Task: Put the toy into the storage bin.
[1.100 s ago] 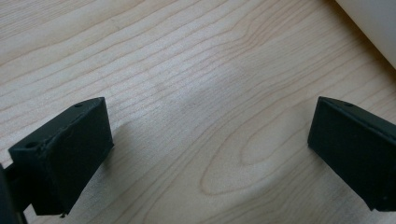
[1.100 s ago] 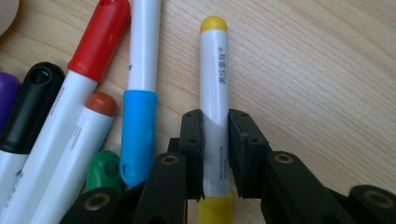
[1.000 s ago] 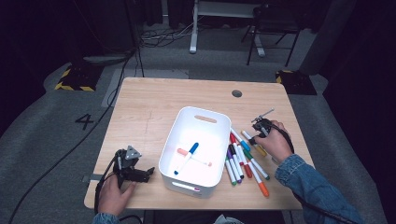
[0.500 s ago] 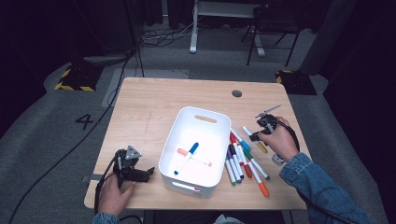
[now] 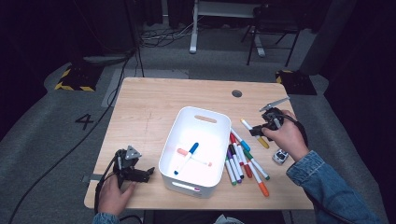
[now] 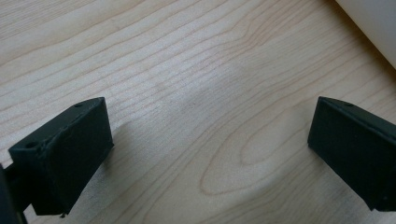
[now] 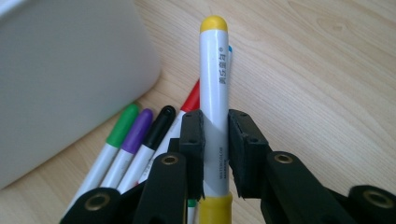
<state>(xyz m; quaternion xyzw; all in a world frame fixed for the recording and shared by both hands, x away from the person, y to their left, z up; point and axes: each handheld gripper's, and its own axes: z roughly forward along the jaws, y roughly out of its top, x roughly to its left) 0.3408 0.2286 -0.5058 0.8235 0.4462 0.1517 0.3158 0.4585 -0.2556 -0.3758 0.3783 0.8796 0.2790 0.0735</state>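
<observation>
Yellow marker (image 5: 255, 133) is seen in the high view clamped in the right gripper (image 5: 259, 130), lifted beside the white bin (image 5: 198, 116) and above the loose markers (image 5: 243, 158). In the right gripper view, the yellow marker (image 7: 214, 102) is pinched mid-barrel between the jaws — cap pointing ahead. In the left gripper view, the left gripper (image 6: 205, 154) is spread wide over bare table (image 6: 187, 70) — nothing is held.

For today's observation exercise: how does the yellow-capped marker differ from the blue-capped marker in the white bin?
The yellow-capped marker is clamped between the right gripper jaws, lifted off the table; the blue-capped marker lies loose inside the white bin. Their cap colours differ: yellow against blue. Both have white barrels and look like the same kind of marker.
</observation>
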